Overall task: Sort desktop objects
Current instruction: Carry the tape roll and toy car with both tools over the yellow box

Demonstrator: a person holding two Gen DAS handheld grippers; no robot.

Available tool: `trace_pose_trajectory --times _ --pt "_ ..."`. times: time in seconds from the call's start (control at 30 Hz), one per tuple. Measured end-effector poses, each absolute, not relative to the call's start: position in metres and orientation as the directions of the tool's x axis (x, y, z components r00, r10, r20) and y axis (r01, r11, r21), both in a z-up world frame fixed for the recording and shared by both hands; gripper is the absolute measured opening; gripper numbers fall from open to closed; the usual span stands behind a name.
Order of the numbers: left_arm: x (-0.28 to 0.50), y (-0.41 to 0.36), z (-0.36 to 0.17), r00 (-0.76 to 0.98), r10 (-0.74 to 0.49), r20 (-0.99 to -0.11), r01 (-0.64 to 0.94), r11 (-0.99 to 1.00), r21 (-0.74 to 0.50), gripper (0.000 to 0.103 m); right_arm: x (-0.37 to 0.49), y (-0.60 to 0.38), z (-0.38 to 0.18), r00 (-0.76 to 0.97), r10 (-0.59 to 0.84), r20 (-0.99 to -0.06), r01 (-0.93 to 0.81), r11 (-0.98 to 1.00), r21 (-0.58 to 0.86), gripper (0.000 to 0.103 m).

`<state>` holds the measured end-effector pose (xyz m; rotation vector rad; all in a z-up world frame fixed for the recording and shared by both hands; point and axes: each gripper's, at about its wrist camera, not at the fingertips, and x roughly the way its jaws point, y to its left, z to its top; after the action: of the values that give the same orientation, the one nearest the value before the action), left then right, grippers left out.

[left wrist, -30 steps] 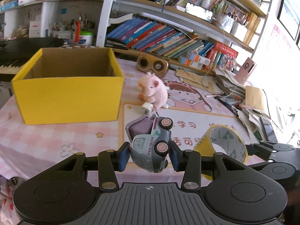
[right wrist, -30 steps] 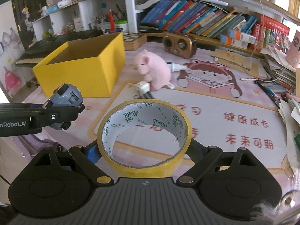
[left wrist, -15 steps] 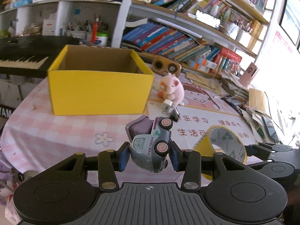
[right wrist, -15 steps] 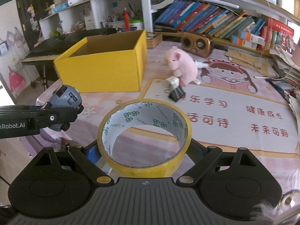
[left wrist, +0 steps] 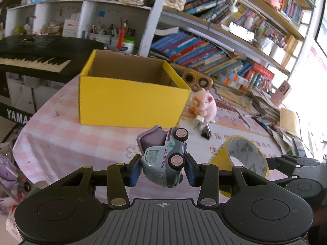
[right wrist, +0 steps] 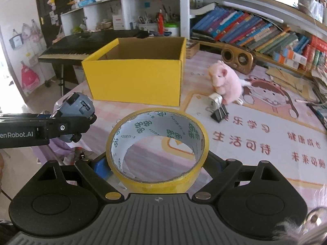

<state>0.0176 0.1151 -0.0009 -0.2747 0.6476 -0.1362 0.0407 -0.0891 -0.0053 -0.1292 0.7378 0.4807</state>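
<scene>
Gripping a grey toy truck [left wrist: 164,159] between its blue pads, the left gripper [left wrist: 163,168] is holding it tipped on its side, wheels facing right and long axis running up and away toward the yellow box [left wrist: 130,102]. The right gripper [right wrist: 157,163] is clamping a roll of yellow tape [right wrist: 157,145] across its width, its hole facing upward and forward. Both are hanging above the near edge of the pink-checked table [left wrist: 61,134]. The box is standing open-topped ahead, with a pink plush [right wrist: 226,81], a white plug [right wrist: 215,99] and a black binder clip [right wrist: 220,113] lying to its right.
</scene>
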Motion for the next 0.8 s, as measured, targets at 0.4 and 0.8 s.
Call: trace_pose_trajectory --times 0.4,0.8 --pt "0.052 0.142 0.024 0.853 -0.113 -0.510 -0.049 0.954 -0.294 0.042 0.081 -0.060 0.016 0.666 0.455 -0.590 -0.563 0.827 0.003 0.090" --pt "0.120 0.148 0.046 0.895 -0.036 -0.445 -0.089 0.962 -0.256 0.042 0.163 -0.054 0.052 0.691 0.530 -0.492 -0.600 0.800 0.018 0.090"
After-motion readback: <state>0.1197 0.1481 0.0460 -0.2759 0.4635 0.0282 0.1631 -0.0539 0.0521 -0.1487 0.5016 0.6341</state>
